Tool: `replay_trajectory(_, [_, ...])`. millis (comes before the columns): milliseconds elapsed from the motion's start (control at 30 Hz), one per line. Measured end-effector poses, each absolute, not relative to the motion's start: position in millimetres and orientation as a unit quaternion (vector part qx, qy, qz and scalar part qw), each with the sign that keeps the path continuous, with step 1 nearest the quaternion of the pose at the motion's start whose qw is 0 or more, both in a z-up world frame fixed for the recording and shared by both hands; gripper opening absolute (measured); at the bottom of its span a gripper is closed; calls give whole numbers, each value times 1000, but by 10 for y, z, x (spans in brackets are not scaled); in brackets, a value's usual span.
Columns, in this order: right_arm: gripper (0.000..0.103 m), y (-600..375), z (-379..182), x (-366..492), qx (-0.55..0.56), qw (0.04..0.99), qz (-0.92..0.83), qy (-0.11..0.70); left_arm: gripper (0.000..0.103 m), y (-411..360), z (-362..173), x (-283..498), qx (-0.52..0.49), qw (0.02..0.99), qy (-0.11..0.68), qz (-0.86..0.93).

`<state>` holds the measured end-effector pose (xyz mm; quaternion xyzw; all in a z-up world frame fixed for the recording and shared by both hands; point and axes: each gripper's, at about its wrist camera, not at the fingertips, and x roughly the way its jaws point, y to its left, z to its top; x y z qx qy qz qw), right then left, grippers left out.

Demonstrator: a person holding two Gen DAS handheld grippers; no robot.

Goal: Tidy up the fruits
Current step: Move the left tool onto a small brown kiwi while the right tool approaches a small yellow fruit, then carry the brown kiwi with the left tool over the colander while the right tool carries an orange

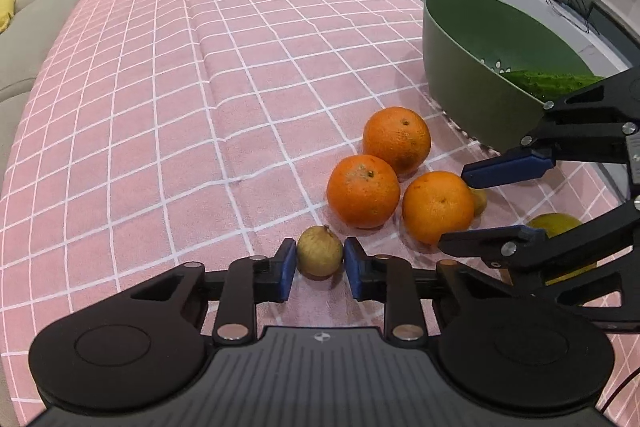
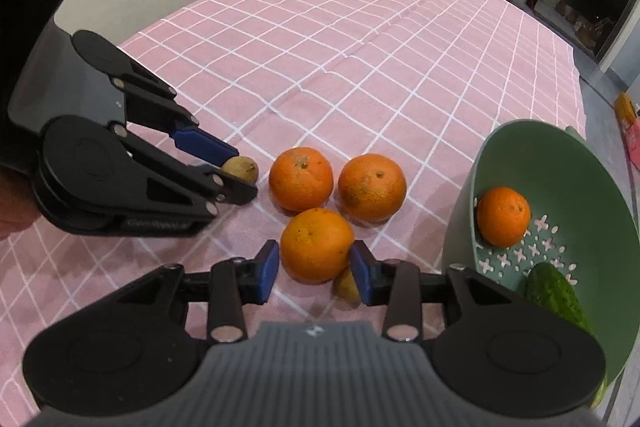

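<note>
Pink checked cloth covers the bench (image 1: 200, 87), and on it three loose oranges sit bunched and touching, just left of a green colander bowl (image 1: 460, 67). The left tool (image 1: 319, 259) is clenched on a small yellow-brown fruit (image 1: 319, 251), both blue pads pressing its sides while it rests on the cloth, near and left of the oranges; the grip appears taken low so the fruit can be lifted clear without disturbing the cluster. The right tool (image 2: 314, 267) stands released, its pads straddling the nearest orange (image 2: 316, 245) without visibly pressing it, apparently set for a grasp on the widest part. A second small yellowish fruit (image 2: 347, 285) lies tucked against that orange by the right-hand pad and could, in my judgement, be nudged or pinched if the pads shut there. The right wrist view alone shows the bowl's contents in full: one orange in the bowl (image 2: 503, 215) against the far-left wall and a cucumber (image 2: 554, 293) on the perforated floor. The left wrist view shows only the cucumber's top, but adds a larger yellow-green fruit (image 1: 554, 221) behind the right tool's fingers, which the right view does not show. Sorting is at an early stage.
</note>
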<state>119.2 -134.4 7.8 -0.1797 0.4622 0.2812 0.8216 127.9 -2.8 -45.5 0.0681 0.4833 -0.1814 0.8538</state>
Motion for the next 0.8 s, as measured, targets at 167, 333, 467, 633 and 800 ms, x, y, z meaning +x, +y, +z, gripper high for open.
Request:
replay_trajectory(167, [39, -1336, 27, 1254, -188, 822, 272, 465, 29, -22, -441, 1268, 71, 854, 483, -181])
replay_trajectory(333, [39, -1310, -17, 1291, -199, 820, 266, 465, 29, -50, -442, 1276, 72, 854, 484, -178])
replay_trajectory(467, [38, -1309, -15, 1300, -197, 820, 266, 467, 29, -15, -445, 1261, 66, 853, 486, -180])
replay_trajectory(633, [37, -1370, 34, 1273, -176, 821, 273, 469, 29, 79, -386, 1187, 50, 857, 480, -181])
replay_trajectory(800, [37, -1446, 208, 1226, -158, 827, 282, 460, 29, 159, -243, 1145, 37, 864, 469, -180])
